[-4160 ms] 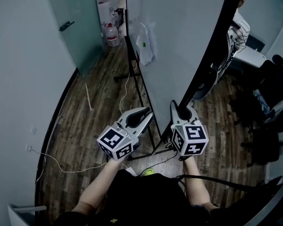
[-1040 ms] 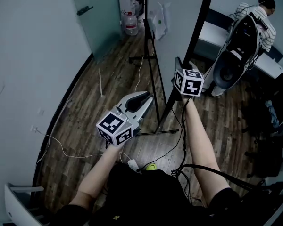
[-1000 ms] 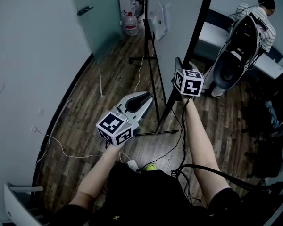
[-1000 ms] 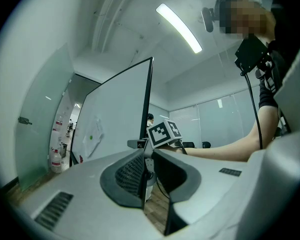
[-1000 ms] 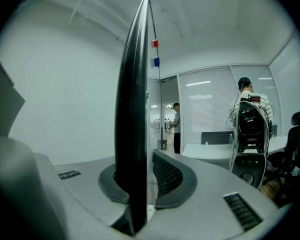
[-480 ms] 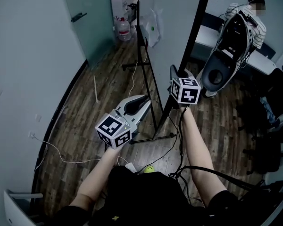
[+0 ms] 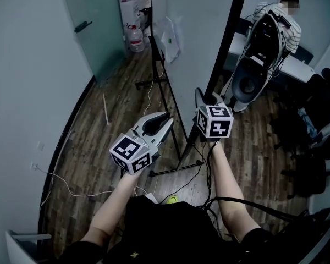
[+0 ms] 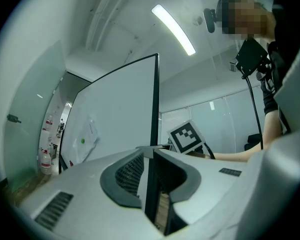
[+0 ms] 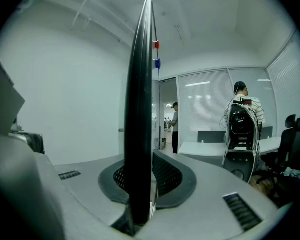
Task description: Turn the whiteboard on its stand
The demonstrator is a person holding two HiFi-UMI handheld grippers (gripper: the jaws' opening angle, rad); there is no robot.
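Observation:
The whiteboard (image 7: pixel 192 32) stands upright on a black stand (image 7: pixel 164 89), its near black edge (image 9: pixel 142 84) facing me. My right gripper (image 7: pixel 207 99) is shut on that edge at about waist height, and the frame runs straight up between the pads (image 9: pixel 146 174). My left gripper (image 7: pixel 166 120) is lower and to the left, on the board's left face side (image 8: pixel 115 114). A thin black bar of the stand sits between its jaws (image 8: pixel 151 154), pressed against one pad, with a sliver of floor showing beside it. A sheet with a green magnet (image 7: pixel 170 40) hangs on the board.
A glass door (image 7: pixel 93 26) and water bottles (image 7: pixel 135 37) lie beyond the stand on the left. A person (image 7: pixel 283 10) stands at a desk behind a black device (image 7: pixel 253 54) on the right. Office chairs (image 7: pixel 319 120) sit further right. Cables (image 7: pixel 71 187) trail on the wood floor.
My right gripper, still clamped on the board's edge, has come back toward me, its arm less stretched out. The left gripper keeps its place by the stand.

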